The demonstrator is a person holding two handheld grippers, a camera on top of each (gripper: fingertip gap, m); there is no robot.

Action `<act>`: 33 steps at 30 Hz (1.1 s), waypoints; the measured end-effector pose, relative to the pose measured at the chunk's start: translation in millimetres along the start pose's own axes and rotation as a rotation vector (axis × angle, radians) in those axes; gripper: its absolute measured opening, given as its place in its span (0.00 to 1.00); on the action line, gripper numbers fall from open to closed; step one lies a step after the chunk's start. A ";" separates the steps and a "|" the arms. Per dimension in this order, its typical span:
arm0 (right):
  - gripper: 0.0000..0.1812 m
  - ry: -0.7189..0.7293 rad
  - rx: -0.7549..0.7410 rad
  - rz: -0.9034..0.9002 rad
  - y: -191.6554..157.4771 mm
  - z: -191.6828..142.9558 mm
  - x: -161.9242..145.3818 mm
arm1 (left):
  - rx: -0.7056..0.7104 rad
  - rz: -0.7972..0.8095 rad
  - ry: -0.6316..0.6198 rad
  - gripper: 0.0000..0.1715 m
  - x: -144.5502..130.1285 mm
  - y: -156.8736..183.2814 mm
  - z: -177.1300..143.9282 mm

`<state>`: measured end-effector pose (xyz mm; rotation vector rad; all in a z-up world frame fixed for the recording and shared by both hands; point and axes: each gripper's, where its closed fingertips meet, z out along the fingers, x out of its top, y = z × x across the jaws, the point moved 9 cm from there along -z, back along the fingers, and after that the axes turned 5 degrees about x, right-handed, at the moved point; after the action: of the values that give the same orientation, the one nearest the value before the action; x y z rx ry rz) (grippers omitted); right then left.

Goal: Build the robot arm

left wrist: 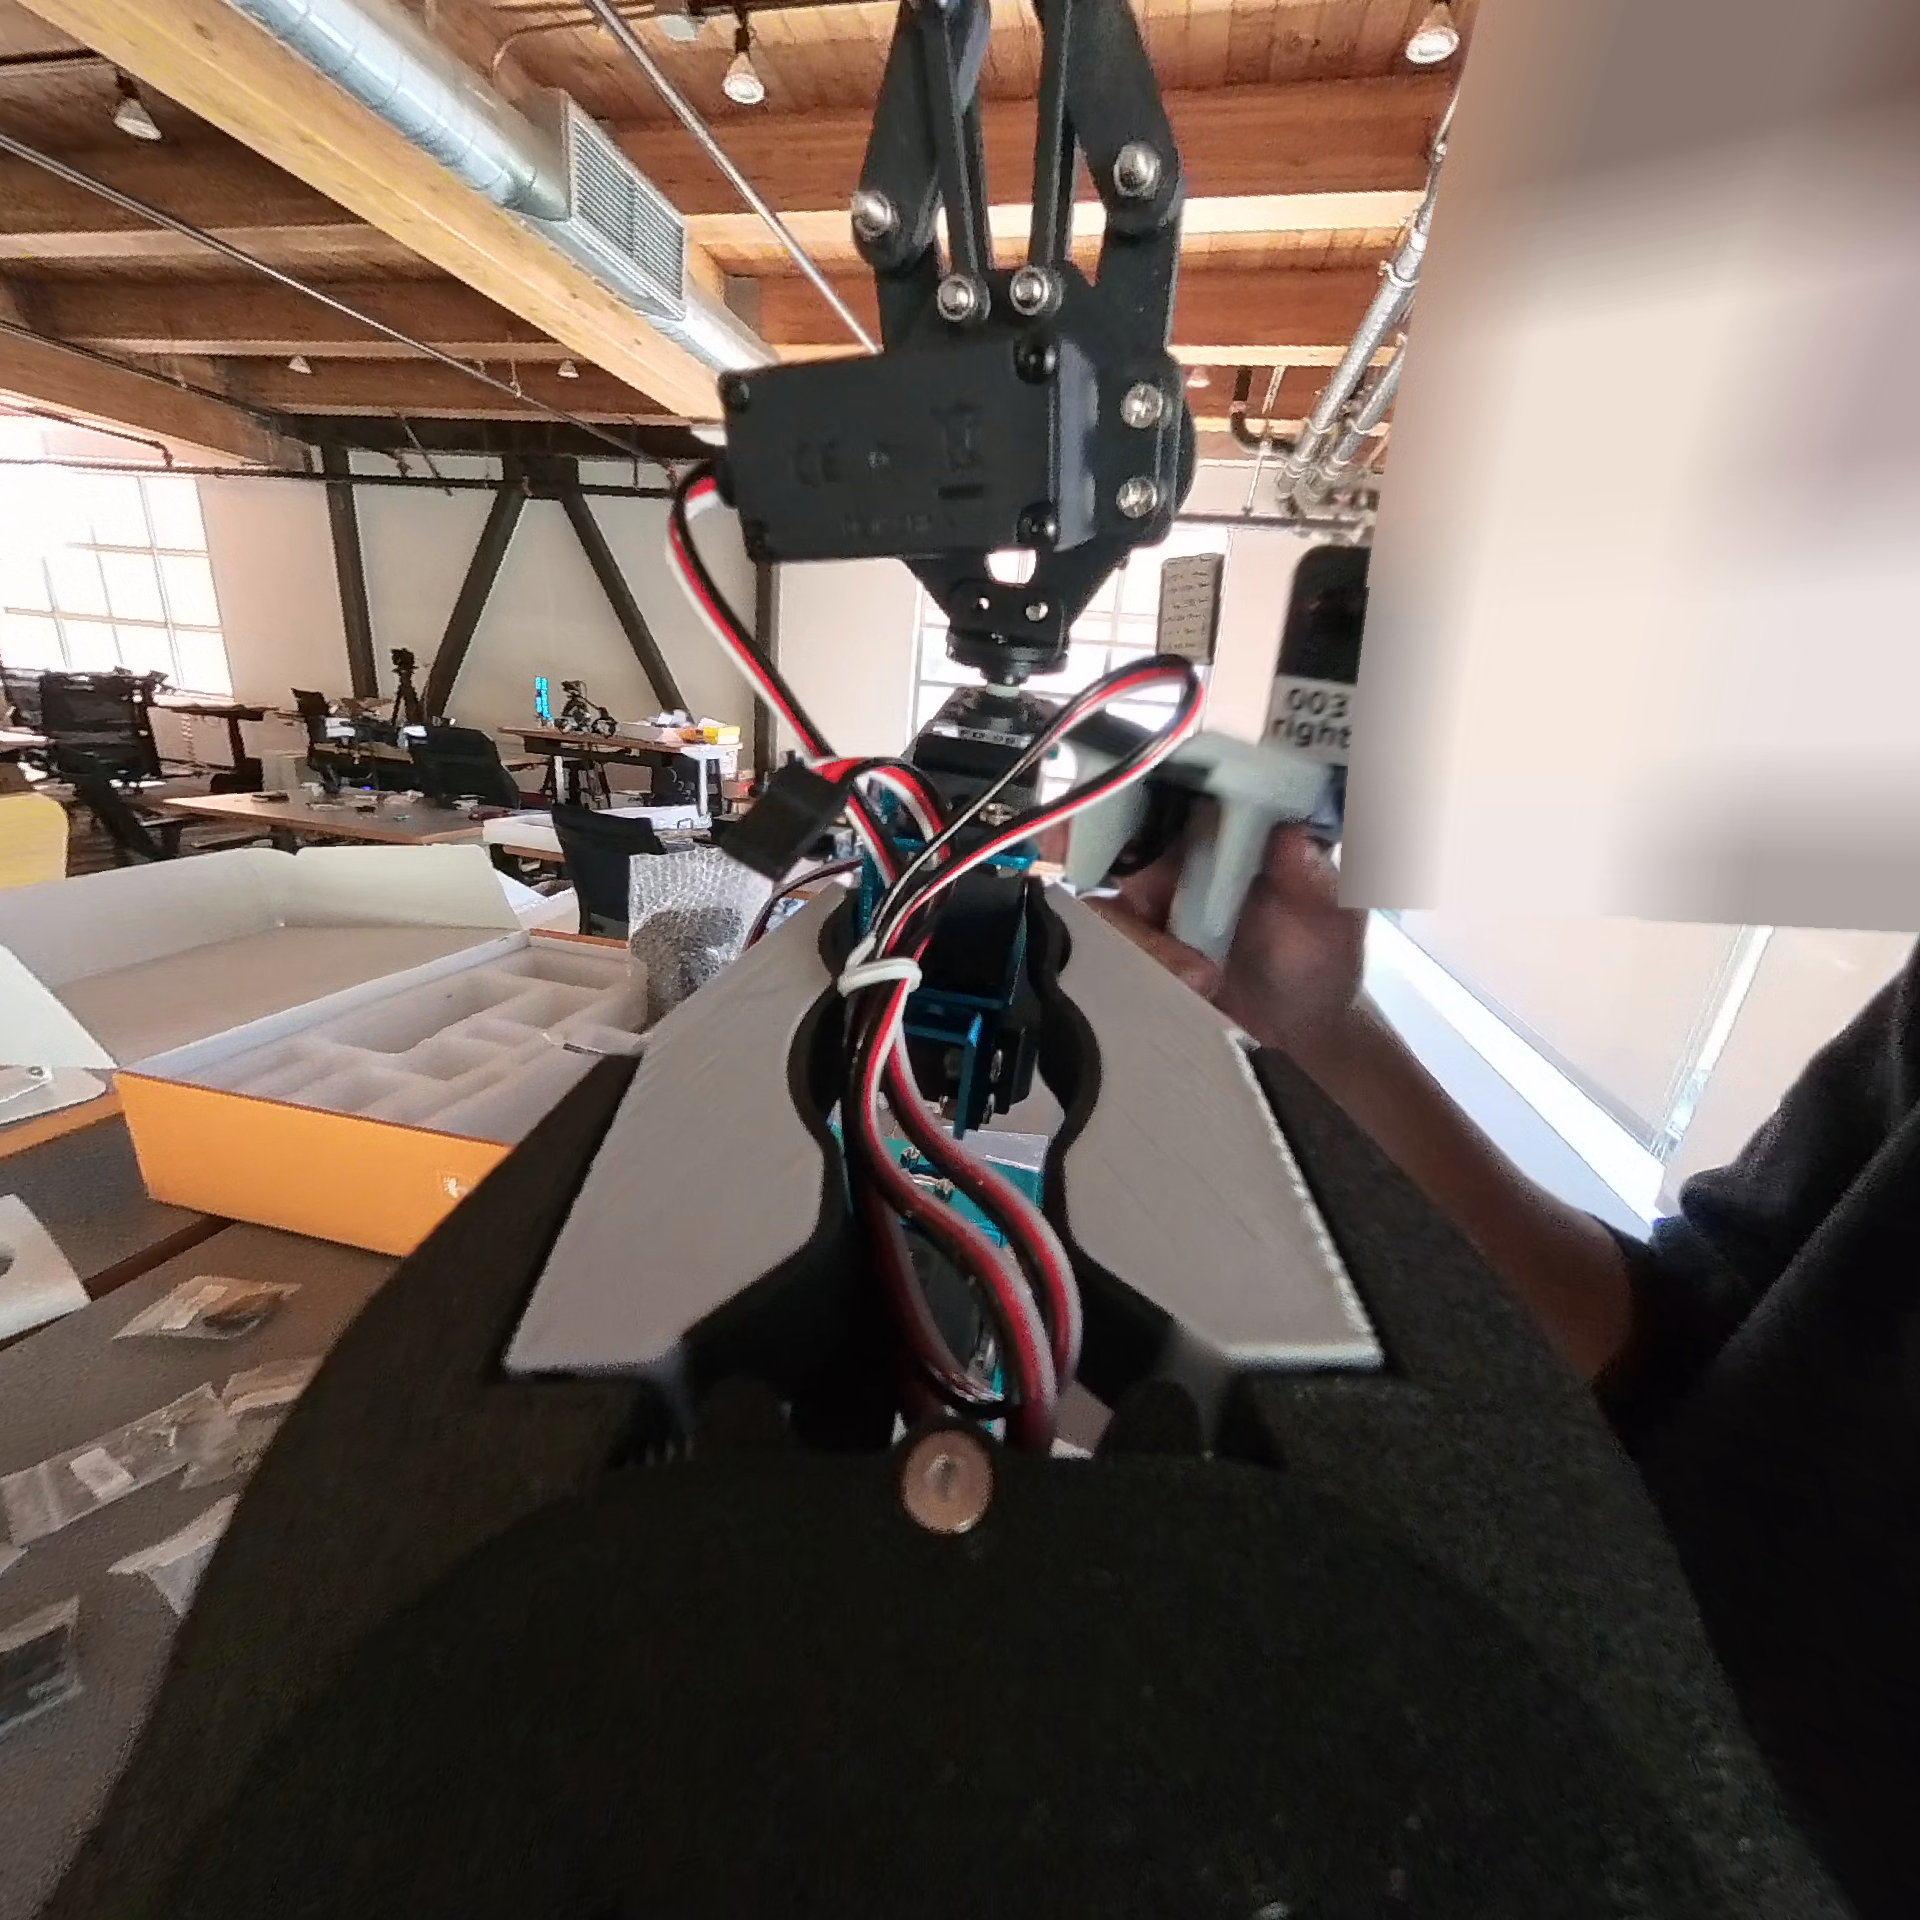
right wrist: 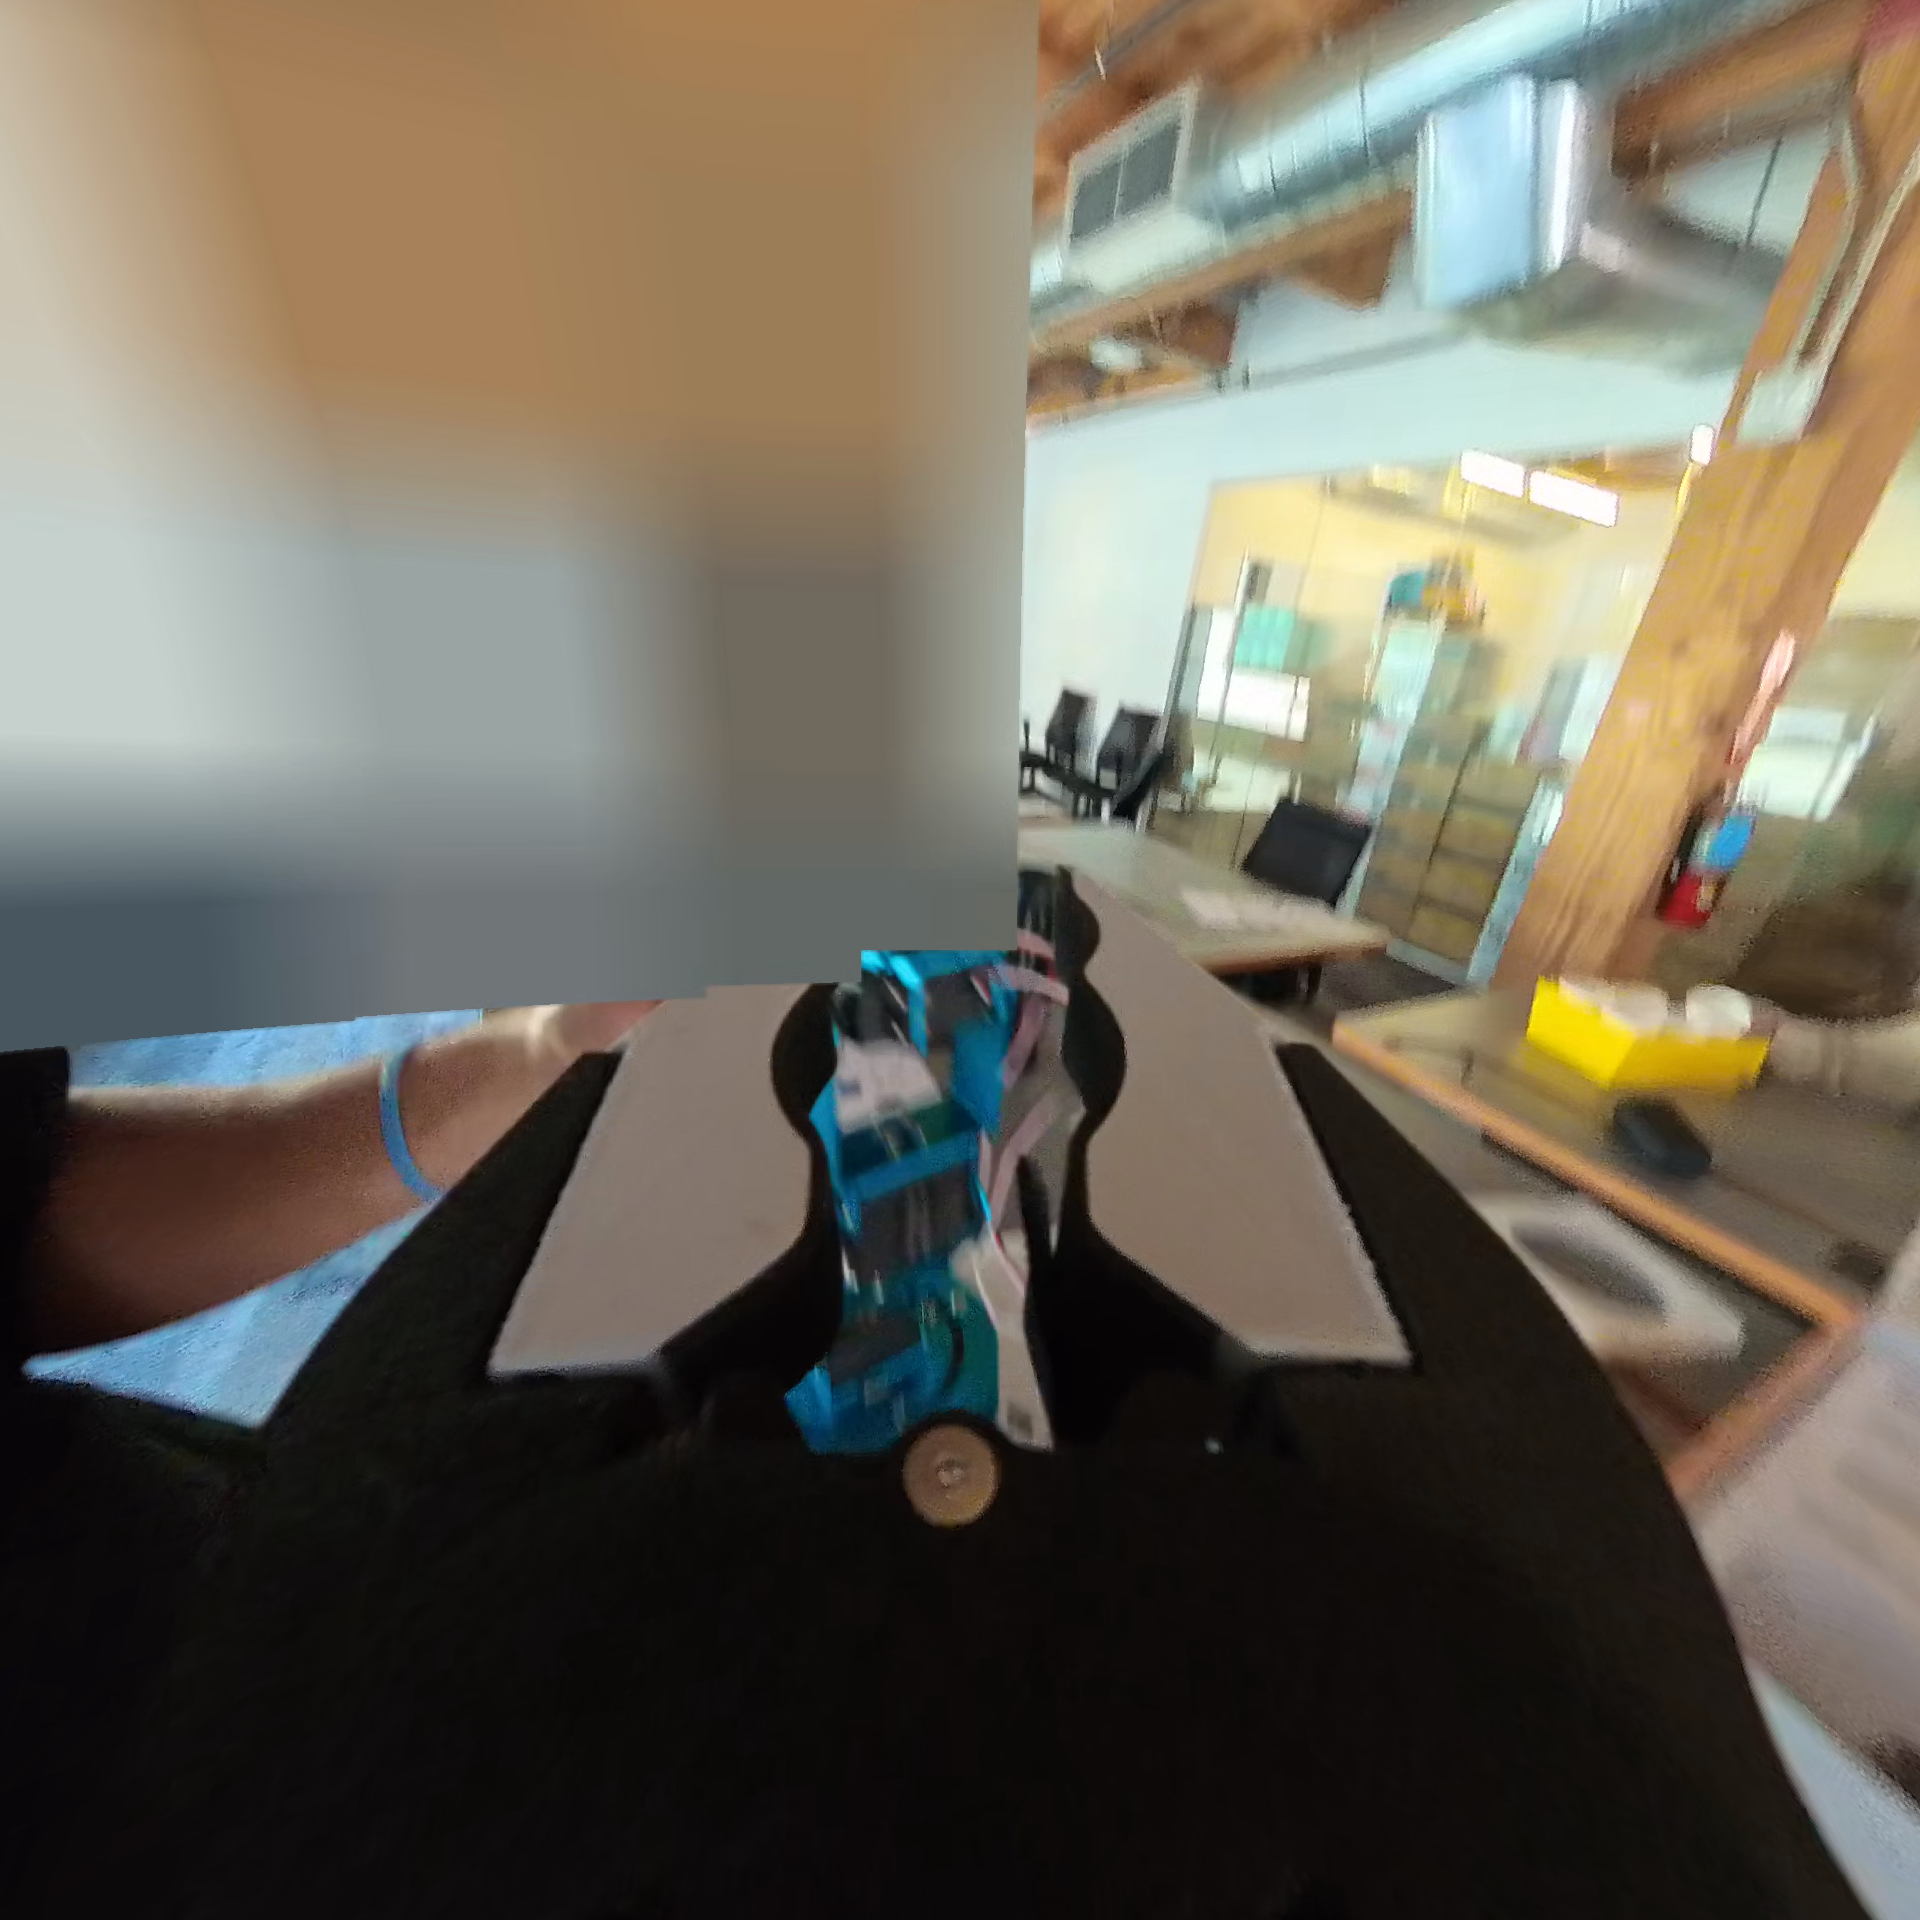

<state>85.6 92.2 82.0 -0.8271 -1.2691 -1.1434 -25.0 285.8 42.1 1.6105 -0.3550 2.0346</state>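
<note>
- The left gripper (left wrist: 940, 1049) has its jaws clamped on the blue metal base of a small robot arm (left wrist: 966, 436). The arm is lifted clear of the desk (left wrist: 125, 1340), with its black motor block and claw pointing to 12 o'clock against the ceiling.
- The grip sits low on the frame, which seems to be why the upper joints and claw stand free above the jaws.
- A bundle of red, black and white wires (left wrist: 935, 1101) runs down through the gap between the jaws. It is tied with a white twist near the tips, and a loose black plug hangs at about 10 o'clock from them.
- At 3 o'clock in the left wrist view a hand (left wrist: 1278, 935) holds the grey handle of the other gripper close beside the arm, as if both ends are being steadied at once.
- The right gripper (right wrist: 951, 1060) has the same blue frame and pale wires between its jaws. The view is blurred, but the jaws look closed on the frame; I judge it a second hold on the small robot arm (right wrist: 904, 1195).
- An open orange box (left wrist: 312, 1164) with a white foam tray of cut-out pockets lies on the desk at 9 o'clock, well apart from the lifted arm. The pockets that can be seen are vacant.
- Small clear plastic bags (left wrist: 208, 1320) lie scattered on the desk at 8 o'clock.
- A yellow tub (right wrist: 1642, 1029) sits on a far desk at 3 o'clock in the right wrist view.
</note>
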 end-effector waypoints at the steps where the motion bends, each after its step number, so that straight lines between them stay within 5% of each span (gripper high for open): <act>1: 0.20 -0.062 -0.006 0.056 12.8 -14.4 -9.1 | 0.009 -0.008 -0.002 0.17 0.7 0.4 -0.8; 4: 0.21 -0.287 -0.058 0.217 43.2 -46.5 -48.7 | 0.038 -0.020 0.011 0.17 5.0 0.8 -4.6; 8: 0.18 -0.401 -0.010 0.335 43.7 -60.8 -90.2 | 0.078 -0.048 0.001 0.25 11.0 -0.9 -11.4; 12: 0.25 -0.132 0.034 0.347 68.6 -25.0 -80.1 | 0.156 0.008 -0.057 0.30 6.2 -11.5 1.3; 13: 0.18 -0.062 0.083 0.301 88.1 -1.6 -73.3 | 0.181 0.052 -0.082 0.33 -0.7 -19.8 8.6; 14: 0.27 -0.029 0.256 0.355 103.1 15.8 -73.8 | 0.162 0.056 -0.128 0.35 -10.8 -30.5 18.6; 16: 0.24 0.019 0.699 0.566 114.0 15.5 -75.3 | 0.070 -0.066 -0.168 0.46 -21.0 -42.7 36.9; 18: 0.24 -0.090 0.567 0.446 103.1 15.8 -84.9 | 0.080 -0.053 -0.163 0.33 -25.4 -43.3 41.3; 19: 0.33 -0.090 0.586 0.446 95.1 18.6 -83.3 | 0.044 -0.048 -0.143 0.23 -24.7 -40.6 42.3; 23: 0.24 -0.162 0.677 0.438 89.3 35.6 -80.2 | -0.046 -0.021 -0.155 0.04 -21.5 -34.6 57.2; 25: 0.20 -0.123 0.675 0.428 99.8 25.9 -79.6 | -0.063 -0.036 -0.147 0.07 -20.0 -42.2 43.2; 26: 0.20 -0.096 0.691 0.474 106.2 24.3 -82.6 | -0.016 -0.039 -0.130 0.14 -20.4 -48.0 35.9; 27: 0.18 -0.089 0.701 0.501 107.9 27.6 -84.9 | 0.042 -0.044 -0.139 0.33 -22.4 -52.0 35.0; 31: 0.01 -0.166 0.615 0.361 100.0 40.1 -83.9 | 0.044 -0.010 -0.171 0.28 -24.1 -46.5 41.8; 33: 0.01 -0.194 0.616 0.333 98.0 42.0 -80.6 | 0.048 -0.032 -0.164 0.26 -19.9 -51.2 41.1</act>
<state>172.9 173.3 21.4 -0.6522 -1.4666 -0.3720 39.9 303.1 28.0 1.8067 -0.3394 1.9060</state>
